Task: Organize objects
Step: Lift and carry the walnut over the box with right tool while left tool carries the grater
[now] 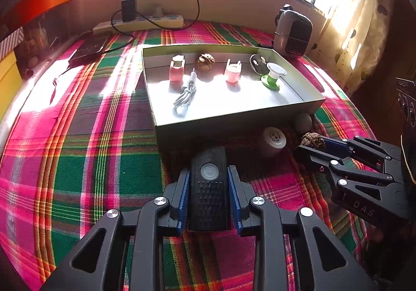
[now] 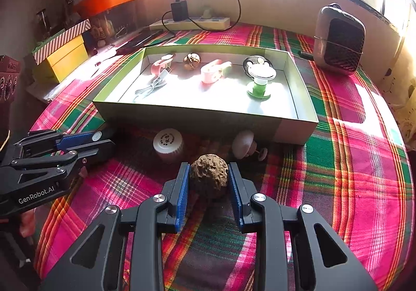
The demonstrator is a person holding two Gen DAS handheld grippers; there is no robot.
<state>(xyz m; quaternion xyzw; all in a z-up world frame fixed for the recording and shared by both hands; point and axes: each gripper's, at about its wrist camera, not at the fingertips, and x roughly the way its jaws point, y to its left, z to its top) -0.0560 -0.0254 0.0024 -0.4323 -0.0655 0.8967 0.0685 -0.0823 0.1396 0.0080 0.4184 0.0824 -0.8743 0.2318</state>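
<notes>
My left gripper (image 1: 209, 179) is shut on a black rectangular device (image 1: 209, 187) with a round button, just in front of the open box (image 1: 234, 123). My right gripper (image 2: 208, 176) is shut on a brown walnut (image 2: 209, 178), also in front of the box (image 2: 197, 117). The box holds two pink clips (image 1: 177, 68) (image 1: 233, 72), a walnut (image 1: 206, 61), a grey cable (image 1: 186, 94), a green-and-white spool (image 1: 273, 76) and a dark round item (image 1: 257, 61). The right gripper (image 1: 314, 146) with its walnut shows at the right of the left wrist view.
A small white cup (image 2: 169, 144) lies on its side by the box front, next to a pale knob-like object (image 2: 244, 144). A speaker (image 2: 338, 41), a power strip (image 2: 189, 23) with a charger, and yellow and orange boxes (image 2: 65, 54) ring the plaid cloth.
</notes>
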